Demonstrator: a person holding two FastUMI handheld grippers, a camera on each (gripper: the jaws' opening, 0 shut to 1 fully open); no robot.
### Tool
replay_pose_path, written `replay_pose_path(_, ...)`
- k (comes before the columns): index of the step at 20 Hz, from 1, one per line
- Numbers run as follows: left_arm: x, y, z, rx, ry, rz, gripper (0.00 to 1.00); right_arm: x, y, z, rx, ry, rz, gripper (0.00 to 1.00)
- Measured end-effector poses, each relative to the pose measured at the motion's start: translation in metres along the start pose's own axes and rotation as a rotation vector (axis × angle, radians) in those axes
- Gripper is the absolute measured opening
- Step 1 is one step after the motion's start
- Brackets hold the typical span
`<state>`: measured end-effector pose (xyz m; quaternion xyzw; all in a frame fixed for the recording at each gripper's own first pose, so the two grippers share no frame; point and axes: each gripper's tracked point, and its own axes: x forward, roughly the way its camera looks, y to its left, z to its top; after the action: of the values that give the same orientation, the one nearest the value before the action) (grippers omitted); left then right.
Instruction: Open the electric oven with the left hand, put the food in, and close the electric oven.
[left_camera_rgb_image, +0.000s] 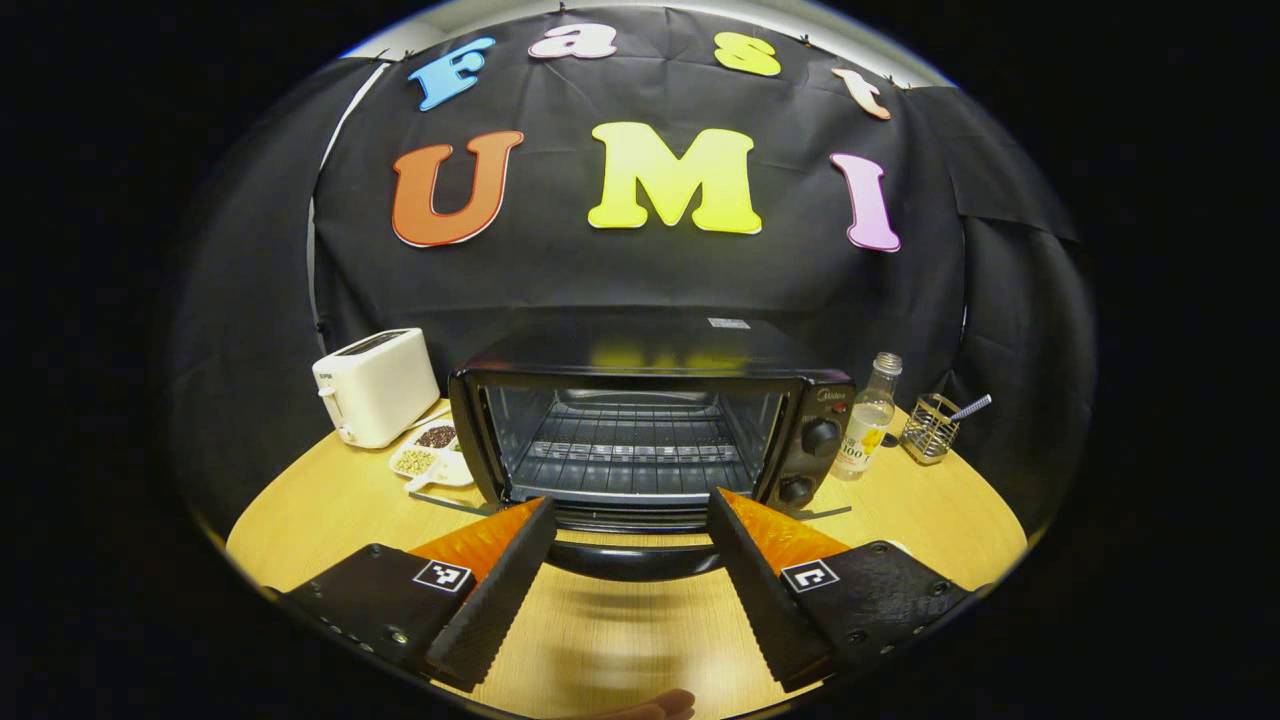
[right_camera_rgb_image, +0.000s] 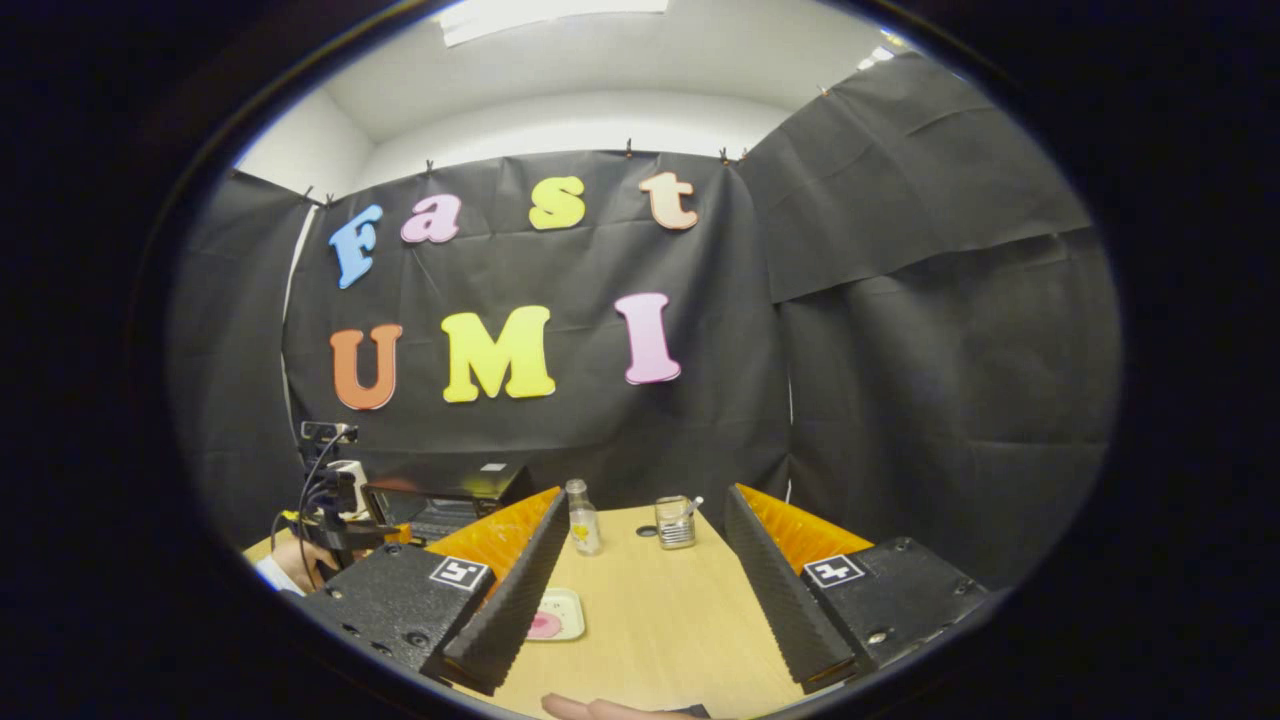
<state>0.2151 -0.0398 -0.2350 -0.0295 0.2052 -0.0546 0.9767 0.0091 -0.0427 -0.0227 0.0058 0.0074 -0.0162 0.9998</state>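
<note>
Left gripper (left_camera_rgb_image: 632, 515): released, fingers spread wide, grasping nothing; points at the oven front.
Electric oven (left_camera_rgb_image: 650, 420): at 12 o'clock from the left gripper, on the counter (left_camera_rgb_image: 620, 640). Door (left_camera_rgb_image: 632, 550) hangs open and down; its dark curved edge lies between the two fingertips, contact cannot be told. Wire rack visible inside, cavity holds no food that I can see. Two knobs on its right panel.
Toaster (left_camera_rgb_image: 375, 385): white, at 10 o'clock, just beside the oven's left wall.
Divided dish (left_camera_rgb_image: 430, 460): between toaster and oven, holds dark and pale grains.
Bottle (left_camera_rgb_image: 868, 415): clear, upright, at 2 o'clock, just beside the oven's knob side.
Wire holder (left_camera_rgb_image: 930, 428): right of the bottle, one utensil handle sticking out.
Right gripper (right_camera_rgb_image: 645, 505): released, fingers apart, holding nothing, above the counter.
Food (right_camera_rgb_image: 545, 625): pink item on a small pale plate (right_camera_rgb_image: 570, 605), at 7 o'clock beside the right gripper's left finger, well apart from the oven.
Right gripper view: oven at 9 o'clock, left gripper in front of it.
</note>
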Motion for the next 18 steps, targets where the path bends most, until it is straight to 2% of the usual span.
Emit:
replay_pose_path(6,-0.01,0.001,-0.027,0.038,-0.031,0.01,0.96,0.002,0.003,-0.004,0.004,0.01,0.005,0.96)
replay_pose_path(10,-0.006,0.004,-0.059,0.098,0.023,0.011,0.97,0.003,0.006,-0.01,-0.005,0.019,0.013,0.96)
replay_pose_path(14,0.005,0.018,-0.115,0.032,0.172,0.022,0.95,0.006,0.006,-0.013,-0.015,0.031,0.009,0.96)
replay_pose_path(18,0.004,0.018,-0.111,0.046,0.139,0.02,0.94,0.013,0.006,-0.017,-0.022,0.046,0.0,0.96)
